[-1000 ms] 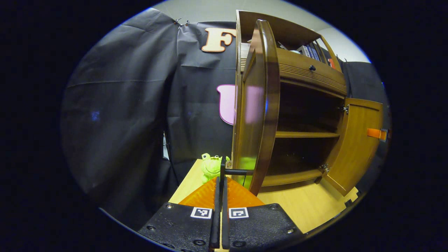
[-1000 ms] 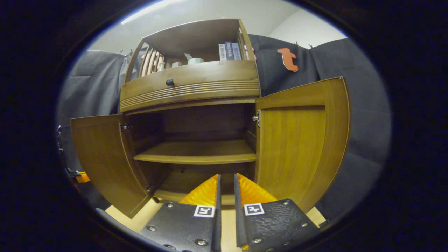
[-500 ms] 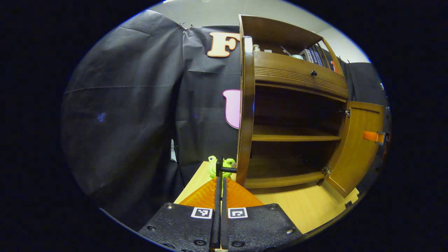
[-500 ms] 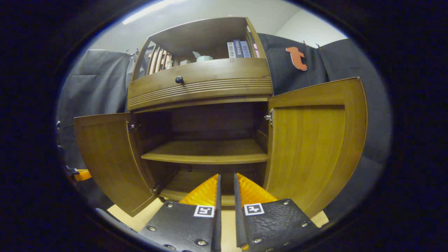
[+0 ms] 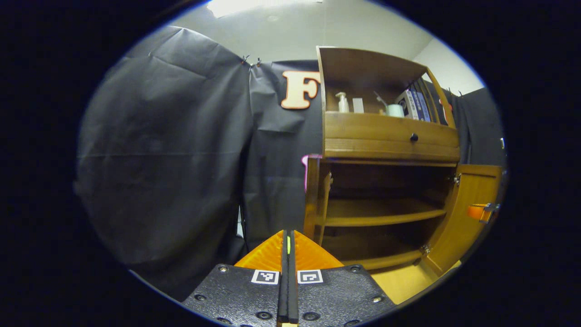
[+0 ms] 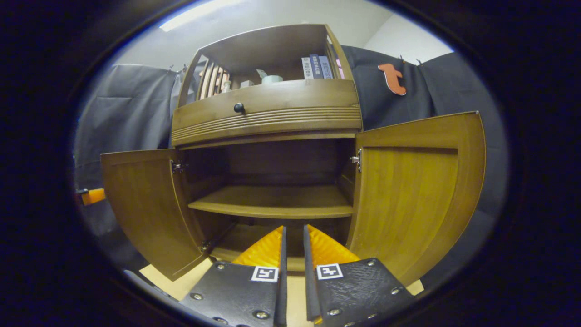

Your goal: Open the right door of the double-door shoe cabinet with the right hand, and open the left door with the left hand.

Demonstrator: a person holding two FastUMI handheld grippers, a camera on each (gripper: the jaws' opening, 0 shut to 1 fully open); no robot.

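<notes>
Since both rigid wooden doors, the left door (image 6: 150, 204) at the frame's left and the right door (image 6: 415, 190) at its right, stand swung wide, they should pivot lightly from their free edges, while the left gripper (image 5: 288, 247) has its jaws pressed together on nothing and the right gripper (image 6: 293, 240) keeps a narrow gap.

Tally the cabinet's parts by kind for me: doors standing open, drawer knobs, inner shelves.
Open brown wooden doors: 2, left door and right door
Round dark drawer knobs: 1, knob
Wooden inner shelves: 1, shelf
Total: 4
</notes>
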